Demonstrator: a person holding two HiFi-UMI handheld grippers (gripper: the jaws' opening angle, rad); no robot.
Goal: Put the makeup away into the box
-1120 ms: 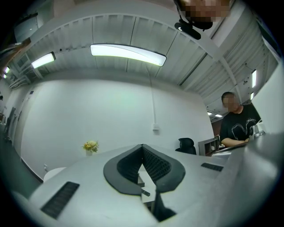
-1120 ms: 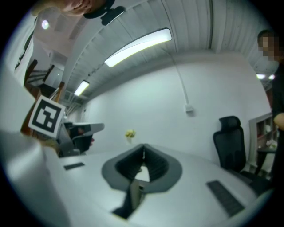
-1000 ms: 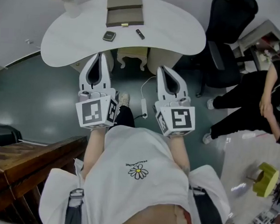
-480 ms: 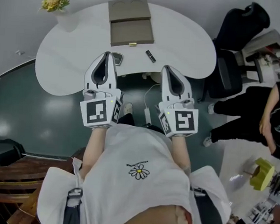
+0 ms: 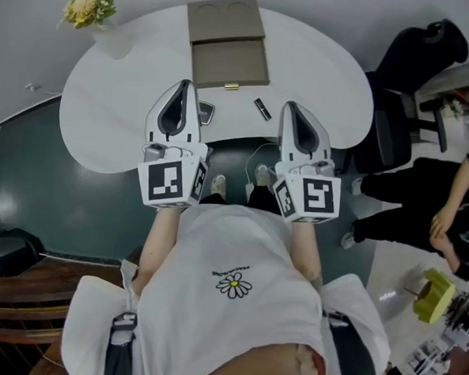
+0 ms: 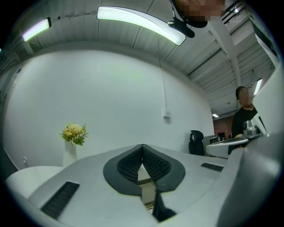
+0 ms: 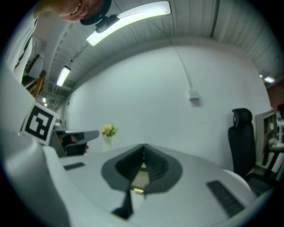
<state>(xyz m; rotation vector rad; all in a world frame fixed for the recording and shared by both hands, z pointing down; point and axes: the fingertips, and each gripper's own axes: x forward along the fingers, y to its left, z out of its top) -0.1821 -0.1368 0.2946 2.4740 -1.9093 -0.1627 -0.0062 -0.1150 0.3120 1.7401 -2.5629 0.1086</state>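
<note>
Approach step: makeup not yet boxed.
Left gripper (image 5: 184,84) and right gripper (image 5: 292,105) are hovering, fingers closed, empty; next probably needing fingers opened over the small black square compact (image 5: 205,112).

No legible text (shirt print (image 5: 231,270) too small)

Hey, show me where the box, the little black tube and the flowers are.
box (image 5: 228,63): head view, on its nearer tan panel, above the gold clasp.
tube (image 5: 262,108): head view, on the middle of its length.
flowers (image 5: 89,6): head view, on the yellow blooms.
</note>
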